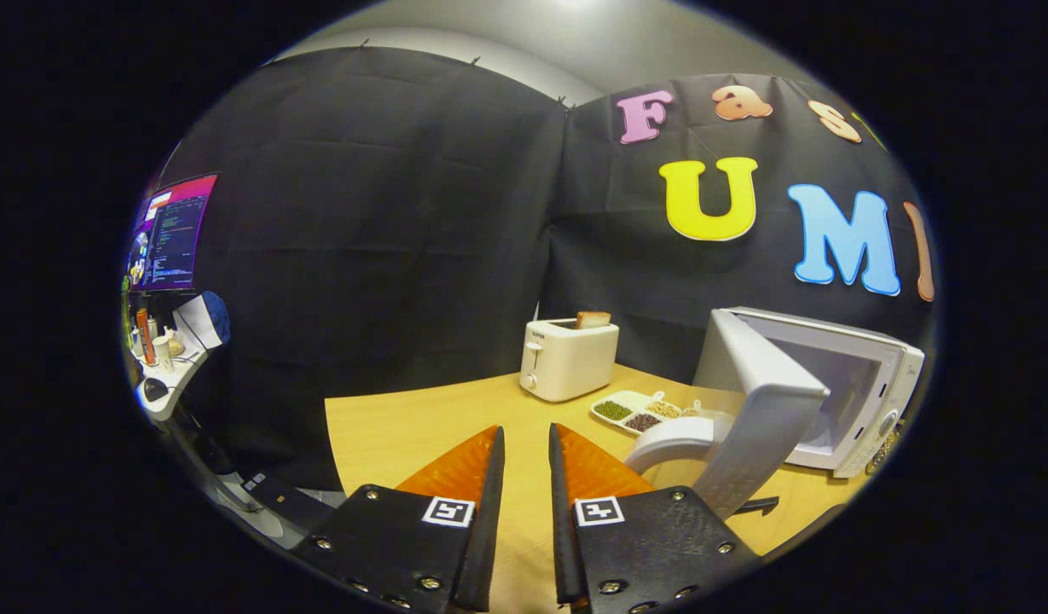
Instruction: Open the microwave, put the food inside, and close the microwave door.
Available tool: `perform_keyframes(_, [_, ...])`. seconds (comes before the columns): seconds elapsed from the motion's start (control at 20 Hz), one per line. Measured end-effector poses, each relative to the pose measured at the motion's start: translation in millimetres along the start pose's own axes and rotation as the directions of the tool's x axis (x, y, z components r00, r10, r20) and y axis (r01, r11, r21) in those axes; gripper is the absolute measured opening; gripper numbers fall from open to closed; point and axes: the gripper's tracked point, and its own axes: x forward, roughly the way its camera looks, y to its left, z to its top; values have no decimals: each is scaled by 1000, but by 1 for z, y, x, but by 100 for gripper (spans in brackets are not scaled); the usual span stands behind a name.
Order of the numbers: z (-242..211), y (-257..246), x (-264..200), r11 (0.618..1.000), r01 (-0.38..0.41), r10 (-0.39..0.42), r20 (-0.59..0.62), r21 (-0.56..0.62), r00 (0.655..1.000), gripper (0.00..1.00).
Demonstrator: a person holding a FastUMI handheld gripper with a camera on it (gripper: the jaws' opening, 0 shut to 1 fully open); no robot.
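Note:
The white microwave (839, 401) stands on the wooden table (387, 426), off to the right of my fingers. Its door (762, 409) is swung wide open toward me, and the cavity behind it looks bare. A white round dish (664, 443) sits just left of the door's lower edge, partly hidden by it. Behind that dish lies a white divided tray (639, 411) holding green, dark and tan grains. My gripper (525, 431) is low over the table, left of the dish and apart from it. Its fingers stand a narrow gap apart, and nothing is between them.
A white toaster (569, 358) with a slice of bread (593, 320) sticking out stands at the back of the table, beyond my fingers. Far left, off the table, is a small desk (170, 375) with a monitor (170, 232) and bottles. Black cloth walls close the booth behind.

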Motion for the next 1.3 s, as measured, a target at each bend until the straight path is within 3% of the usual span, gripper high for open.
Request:
perform_keyframes(0.1, [-7,-9,5,1000,22,-22,-34,-9,999,2])
perform_keyframes(0.25, [-19,-21,8,996,81,-82,-30,-41,996,3])
perform_keyframes(0.8, [-30,-123,-28,960,279,-278,-40,28,960,3])
perform_keyframes(1.1, [-23,-200,-50,893,442,-441,-35,80,897,3])
perform_keyframes(1.3, [-26,-253,-67,827,547,-544,-63,130,837,3])
